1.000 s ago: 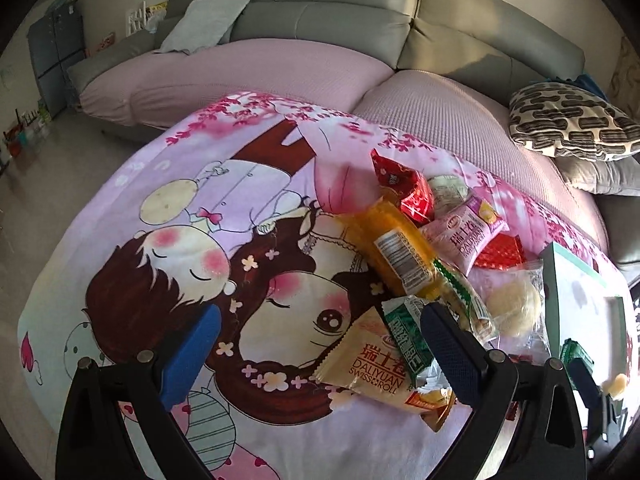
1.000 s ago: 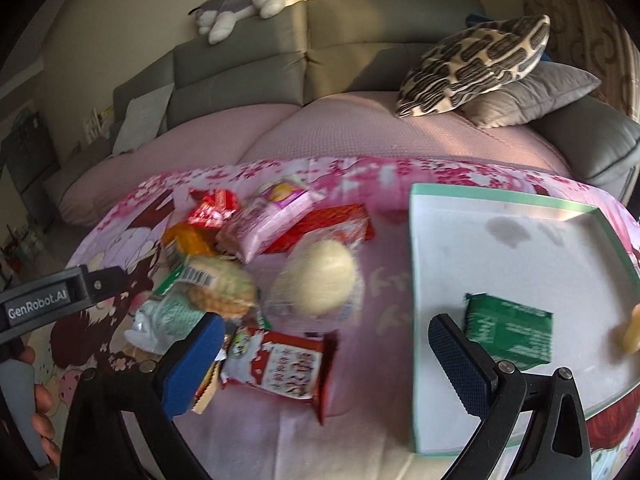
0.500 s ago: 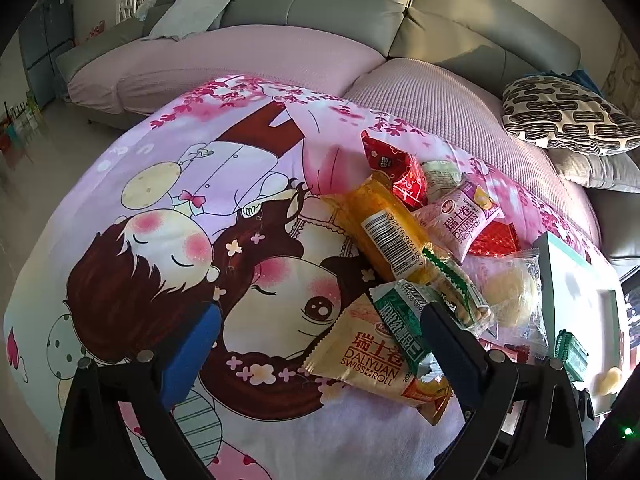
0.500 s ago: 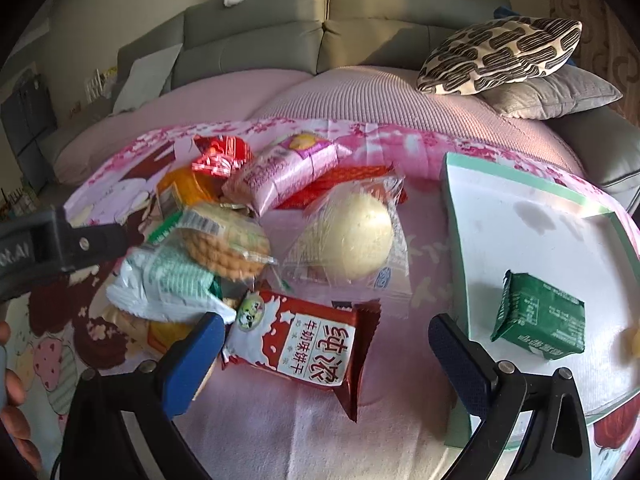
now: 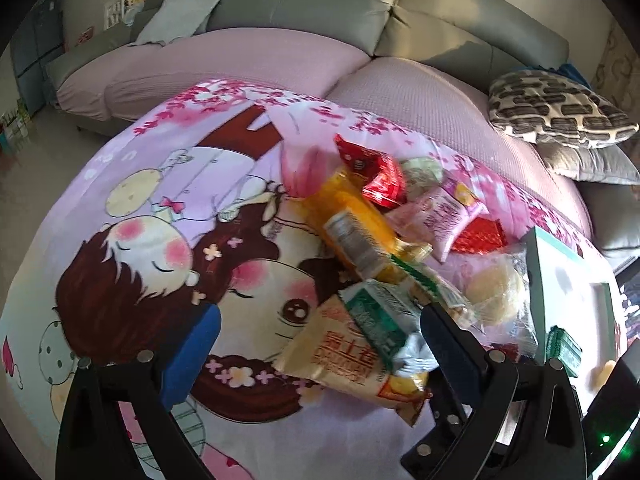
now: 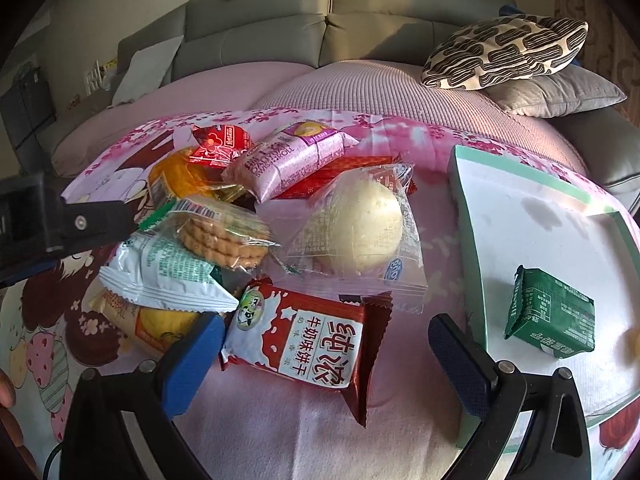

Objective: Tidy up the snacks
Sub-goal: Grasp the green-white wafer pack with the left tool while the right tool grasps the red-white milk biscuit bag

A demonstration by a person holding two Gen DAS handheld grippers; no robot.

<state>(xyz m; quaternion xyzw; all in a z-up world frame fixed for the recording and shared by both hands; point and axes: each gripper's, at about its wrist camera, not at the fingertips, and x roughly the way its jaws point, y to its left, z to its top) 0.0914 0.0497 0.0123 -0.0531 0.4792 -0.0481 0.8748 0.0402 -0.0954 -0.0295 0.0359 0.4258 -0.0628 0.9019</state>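
A pile of wrapped snacks lies on a pink cartoon cloth. In the right wrist view my right gripper (image 6: 326, 354) is open, its jaws either side of a red milk-biscuit packet (image 6: 308, 346). Behind it lie a clear-wrapped bun (image 6: 356, 232), a round-cracker pack (image 6: 224, 232), a white-green packet (image 6: 164, 276) and a pink Swiss-roll packet (image 6: 288, 160). A green packet (image 6: 550, 316) lies in the white tray (image 6: 560, 232). My left gripper (image 5: 316, 348) is open over a yellow Swiss-roll packet (image 5: 344, 360) and a green packet (image 5: 380, 316).
An orange packet (image 5: 348, 216) and a red packet (image 5: 376, 172) lie at the pile's far side. A grey sofa (image 5: 304, 12) with pink covers runs behind. A patterned cushion (image 6: 508, 52) lies at the right. The left gripper's body (image 6: 60, 220) shows at the left.
My right gripper has moved forward and down to the pile; the red milk-biscuit packet now lies between its jaws. My left gripper has edged closer to the snacks. Both stay open.
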